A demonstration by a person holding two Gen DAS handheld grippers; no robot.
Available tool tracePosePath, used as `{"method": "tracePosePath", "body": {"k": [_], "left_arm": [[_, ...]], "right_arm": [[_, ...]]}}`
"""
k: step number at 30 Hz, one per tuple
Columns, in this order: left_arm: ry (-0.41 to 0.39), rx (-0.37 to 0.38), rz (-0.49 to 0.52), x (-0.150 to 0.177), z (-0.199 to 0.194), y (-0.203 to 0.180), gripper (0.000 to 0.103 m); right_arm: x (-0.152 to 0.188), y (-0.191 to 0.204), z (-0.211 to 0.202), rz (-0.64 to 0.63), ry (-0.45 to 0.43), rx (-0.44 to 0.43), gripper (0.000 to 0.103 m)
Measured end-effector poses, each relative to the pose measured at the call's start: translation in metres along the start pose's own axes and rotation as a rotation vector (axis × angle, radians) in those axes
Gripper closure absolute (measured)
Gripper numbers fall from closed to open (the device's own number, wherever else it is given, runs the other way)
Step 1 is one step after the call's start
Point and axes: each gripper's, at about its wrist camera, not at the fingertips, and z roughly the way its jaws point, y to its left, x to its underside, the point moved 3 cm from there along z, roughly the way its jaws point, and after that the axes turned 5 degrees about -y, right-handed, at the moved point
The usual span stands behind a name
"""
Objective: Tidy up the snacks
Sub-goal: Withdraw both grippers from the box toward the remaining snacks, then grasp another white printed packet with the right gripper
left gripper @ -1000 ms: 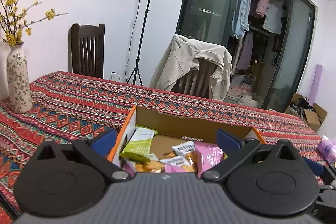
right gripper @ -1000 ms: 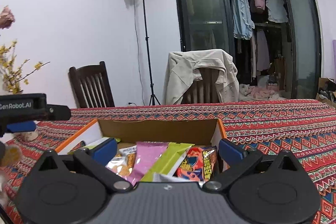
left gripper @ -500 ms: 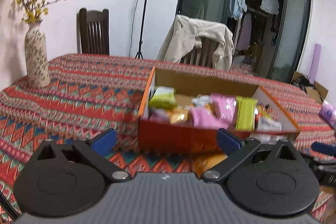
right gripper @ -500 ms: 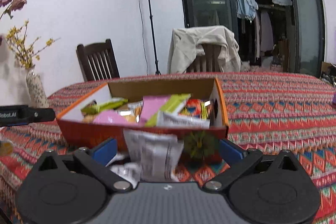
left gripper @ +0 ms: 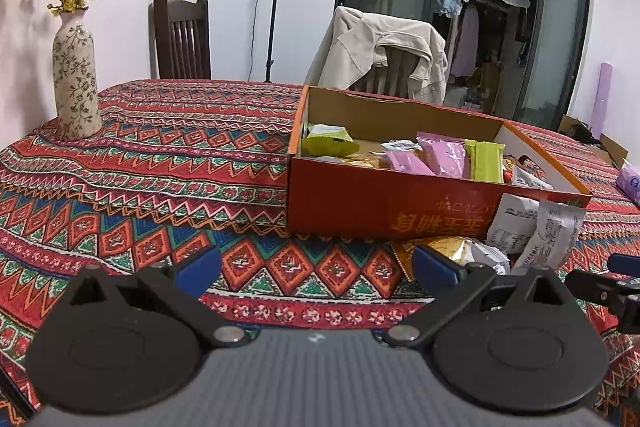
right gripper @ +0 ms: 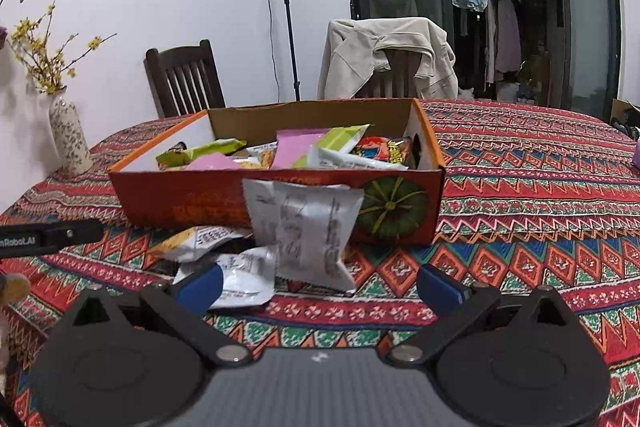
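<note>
Now the orange box (right gripper: 276,203) sits on the patterned table (right gripper: 520,195), packed with snack packets (right gripper: 296,147). At 6 o'clock of the box, loose white packets (right gripper: 304,227) lean on its front wall and lie on the cloth. The right gripper (right gripper: 318,285) hovers just short of them, fingers (right gripper: 200,283) spread wide, holding nothing. The left gripper (left gripper: 316,267), at 7 o'clock of the box, is likewise spread and empty. A vase (left gripper: 76,83) stands at 10 o'clock.

We have drawn both grippers (left (left gripper: 316,269), right (right gripper: 320,289)) back from above the box (right gripper: 280,201); loose packets (right gripper: 304,227) now show near us.
</note>
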Motion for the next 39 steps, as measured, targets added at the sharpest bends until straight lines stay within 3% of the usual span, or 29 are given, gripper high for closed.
{"method": "tracePosePath", "body": {"k": [11, 16, 19, 23, 26, 31, 39], "left_arm": [[-0.007, 0.009, -0.029, 0.002, 0.004, 0.006, 0.000], [-0.004, 0.013, -0.043, 0.002, 0.004, 0.009, 0.000], [-0.003, 0.015, -0.047, 0.002, 0.004, 0.009, 0.000], [0.003, 0.018, -0.054, 0.003, 0.005, 0.010, 0.000], [0.008, 0.020, -0.058, 0.003, 0.006, 0.010, 0.000], [0.014, 0.014, -0.057, 0.003, 0.008, 0.010, 0.000], [0.030, -0.005, -0.067, 0.004, 0.012, 0.012, 0.000]], "right_arm": [[-0.001, 0.021, 0.012, -0.045, 0.027, -0.005, 0.000], [-0.008, 0.020, 0.025, -0.045, 0.016, 0.057, 0.001], [-0.014, 0.020, 0.035, -0.053, 0.021, 0.085, 0.008], [-0.019, 0.021, 0.053, -0.044, 0.030, 0.132, 0.009], [-0.017, 0.018, 0.061, -0.030, 0.045, 0.144, 0.023], [-0.015, 0.007, 0.059, 0.022, 0.045, 0.126, 0.056], [-0.013, 0.003, 0.039, 0.023, -0.016, 0.092, 0.061]]}}
